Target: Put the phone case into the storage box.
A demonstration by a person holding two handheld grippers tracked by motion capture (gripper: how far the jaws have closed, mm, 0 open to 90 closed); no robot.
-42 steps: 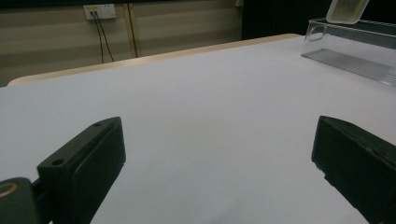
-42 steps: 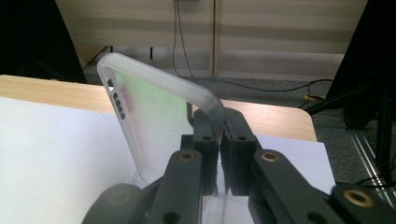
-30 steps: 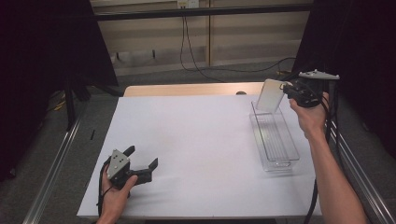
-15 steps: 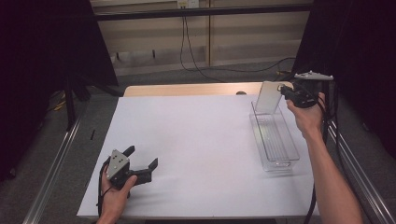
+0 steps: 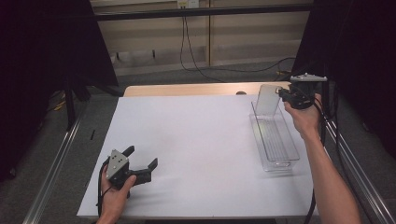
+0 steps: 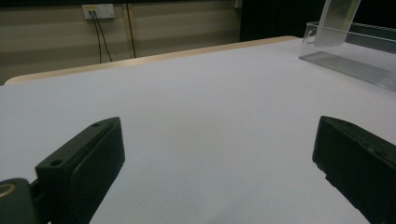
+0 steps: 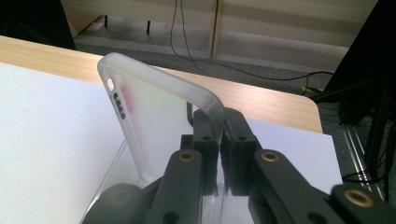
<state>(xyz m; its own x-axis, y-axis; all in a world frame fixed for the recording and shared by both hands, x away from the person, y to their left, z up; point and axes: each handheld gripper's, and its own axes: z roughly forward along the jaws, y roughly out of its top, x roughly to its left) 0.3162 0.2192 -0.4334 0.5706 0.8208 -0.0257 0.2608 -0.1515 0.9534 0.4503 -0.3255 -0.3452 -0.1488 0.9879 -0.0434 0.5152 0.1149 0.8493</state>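
Note:
A translucent frosted phone case [image 5: 267, 99] stands upright over the far end of a clear plastic tray [image 5: 280, 163] at the table's right side. My right gripper [image 5: 281, 93] is shut on the case's edge. In the right gripper view the jaws [image 7: 220, 126] pinch the rim of the case [image 7: 154, 116], whose camera cut-out and button holes point up and left. My left gripper [image 5: 142, 156] rests open near the front left of the white table, with nothing between its jaws [image 6: 215, 154]. The left gripper view has the case [image 6: 336, 21] and tray [image 6: 355, 51] far off at the upper right.
A white sheet [image 5: 196, 140] covers the table, and a strip of bare wood [image 5: 187, 89] runs along its far edge. Metal rails [image 5: 51, 172] flank both sides. Cables [image 5: 196, 51] hang at the back wall.
My right gripper has drifted slightly to the left with the phone case in it. The left gripper has stayed where it was.

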